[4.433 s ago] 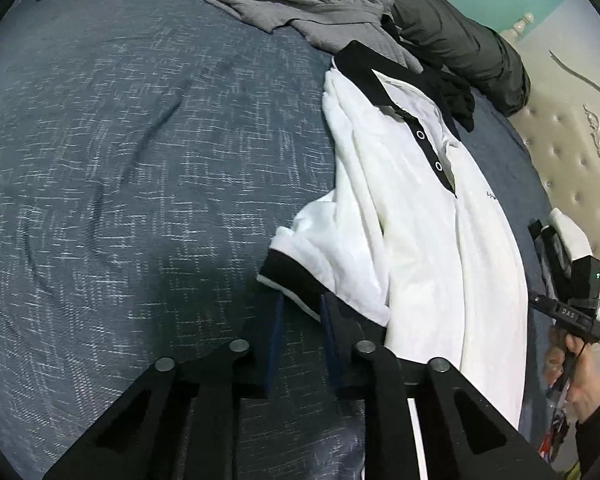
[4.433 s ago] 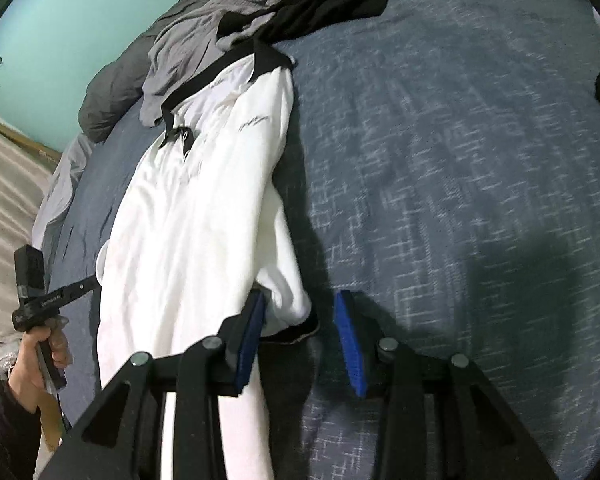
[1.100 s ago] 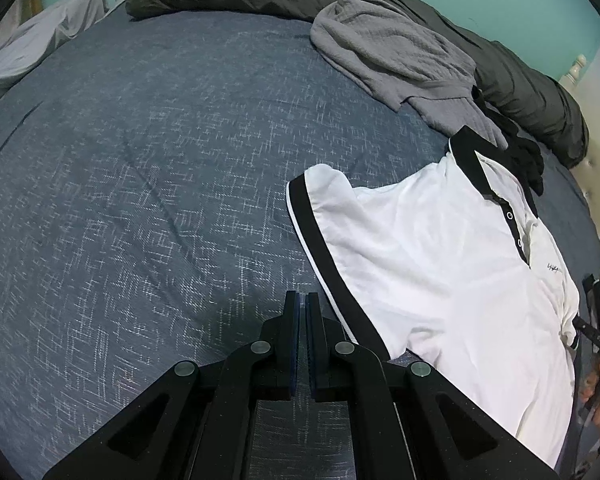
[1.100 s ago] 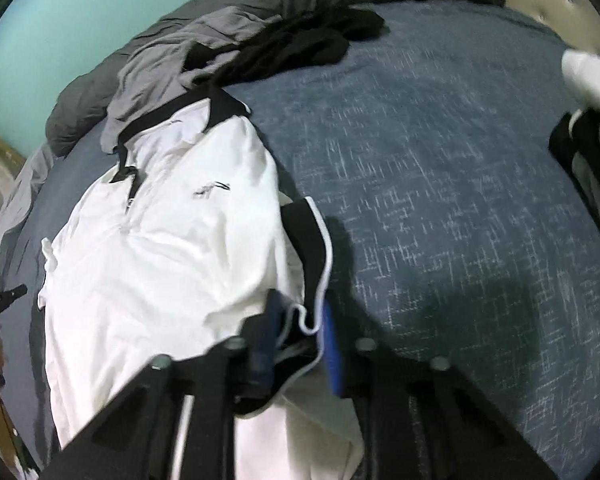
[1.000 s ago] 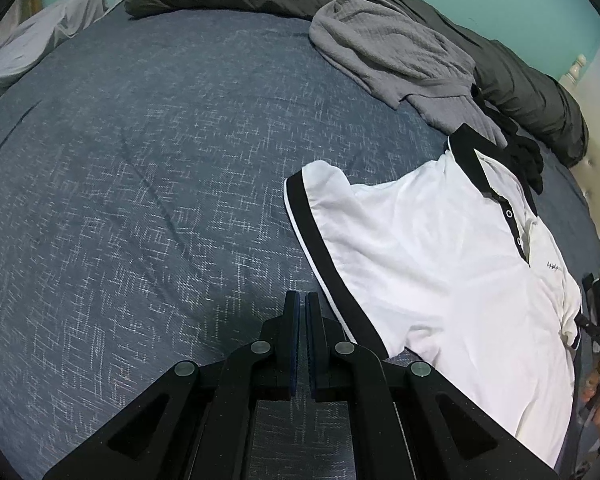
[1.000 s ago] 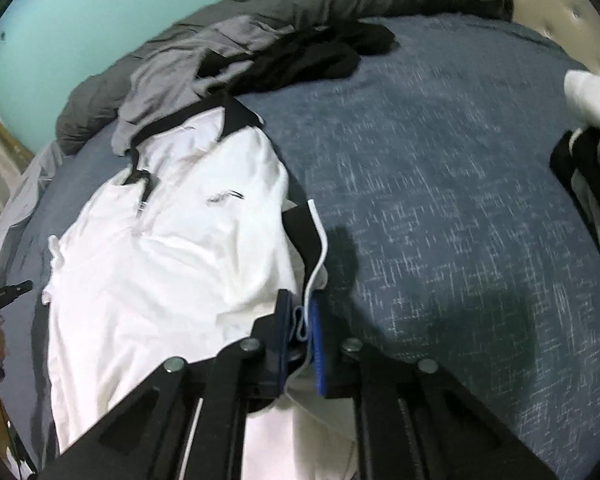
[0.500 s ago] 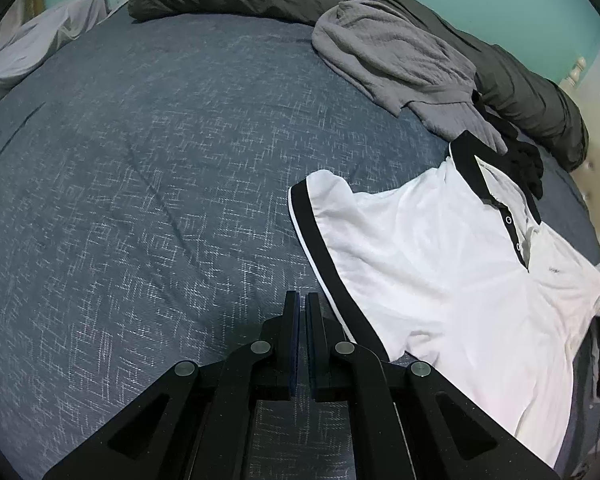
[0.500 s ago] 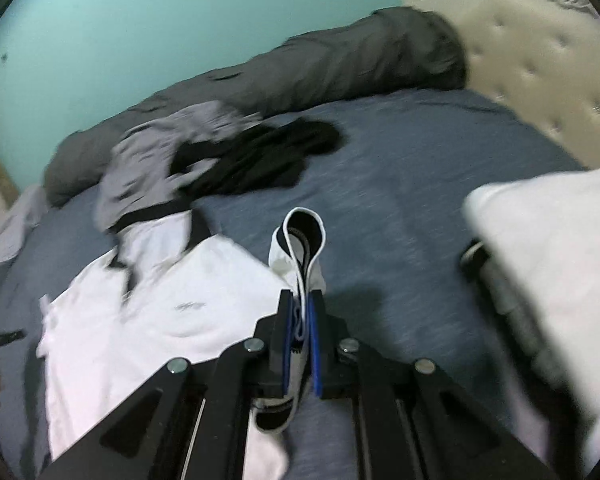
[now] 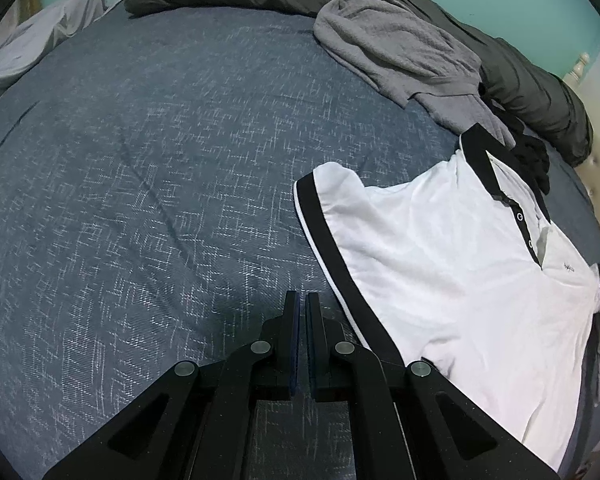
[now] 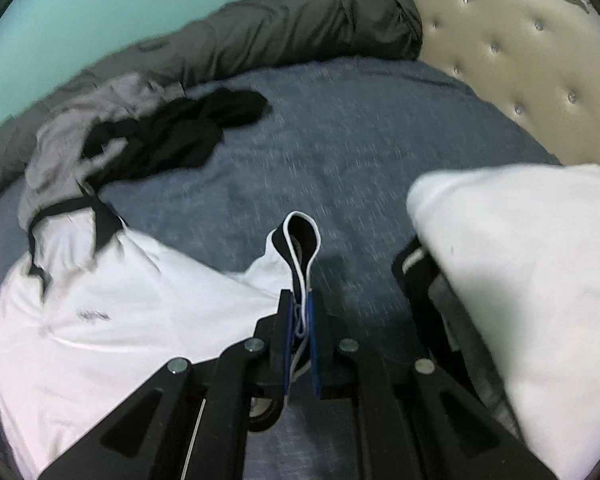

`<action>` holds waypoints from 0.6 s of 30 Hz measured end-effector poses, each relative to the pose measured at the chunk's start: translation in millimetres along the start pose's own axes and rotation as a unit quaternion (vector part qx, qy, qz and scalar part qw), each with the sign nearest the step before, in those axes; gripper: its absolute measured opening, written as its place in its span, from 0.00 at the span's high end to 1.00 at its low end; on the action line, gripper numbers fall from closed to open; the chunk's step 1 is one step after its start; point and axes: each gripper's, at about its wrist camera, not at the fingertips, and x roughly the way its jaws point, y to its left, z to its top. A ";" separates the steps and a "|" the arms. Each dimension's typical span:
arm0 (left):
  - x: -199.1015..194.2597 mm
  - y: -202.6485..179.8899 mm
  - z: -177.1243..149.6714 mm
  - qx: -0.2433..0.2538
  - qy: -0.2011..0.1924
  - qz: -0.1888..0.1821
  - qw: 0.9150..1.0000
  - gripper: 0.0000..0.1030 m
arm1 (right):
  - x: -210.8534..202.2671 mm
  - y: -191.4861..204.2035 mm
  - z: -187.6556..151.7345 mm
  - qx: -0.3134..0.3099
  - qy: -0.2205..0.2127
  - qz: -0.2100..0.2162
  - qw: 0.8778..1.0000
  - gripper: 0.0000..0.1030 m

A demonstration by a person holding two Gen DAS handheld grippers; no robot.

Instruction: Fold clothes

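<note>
Between the blue pads of the right claw (image 10: 300,316) the black-banded sleeve cuff (image 10: 300,240) of the white polo shirt (image 9: 460,280) is clamped, lifted off the bed (image 9: 140,200); the shirt body trails down and to that claw's left. The left claw (image 9: 302,340) has its pads nearly together on nothing, with the other sleeve's black band (image 9: 332,248) lying flat just to its right, running away from it. The shirt's long axis runs from the collar (image 9: 484,160) far ahead back toward the claws. Judging by this, the right claw would carry its sleeve leftward across the body.
</note>
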 end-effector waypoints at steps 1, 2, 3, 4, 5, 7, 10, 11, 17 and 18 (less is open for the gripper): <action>1.1 -0.2 -0.4 0.000 0.001 -0.001 1.000 0.97 | 4.2 -1.5 -3.5 -0.002 0.011 -0.002 1.000 0.93; 2.0 -0.5 -0.9 0.001 0.001 -0.001 1.000 0.97 | 8.4 -3.1 -6.9 -0.005 0.022 -0.004 1.000 0.93; 2.7 -0.8 -1.2 0.001 0.002 -0.002 1.000 0.97 | 11.3 -5.2 -10.0 -0.005 0.029 -0.006 1.000 0.92; 3.3 -1.4 -1.5 0.002 0.003 -0.002 1.000 0.97 | 11.7 -8.6 -12.0 0.000 0.029 -0.008 1.000 0.92; 3.9 -1.9 -1.6 0.003 0.004 -0.002 1.000 0.97 | 11.1 -12.6 -13.3 0.007 0.028 -0.010 1.000 0.92; 4.2 -2.6 -1.4 0.002 0.004 -0.003 1.000 0.97 | 9.2 -16.4 -13.4 0.013 0.025 -0.010 1.000 0.92; 5.1 -4.6 -0.3 0.004 0.006 -0.004 1.000 0.97 | 5.8 -19.6 -11.8 0.016 0.020 -0.007 1.000 0.83; 5.5 -5.4 0.1 0.004 0.006 -0.005 1.000 0.97 | 4.7 -20.6 -11.3 0.017 0.018 -0.006 1.000 0.77; 12.5 -5.9 7.4 0.000 0.007 -0.009 1.000 0.94 | 12.3 -23.6 -7.8 0.024 0.017 -0.001 1.000 0.75; 13.4 -5.0 9.1 -0.003 0.005 -0.010 1.000 0.90 | 16.0 -23.5 -7.0 0.025 0.018 0.000 1.000 0.74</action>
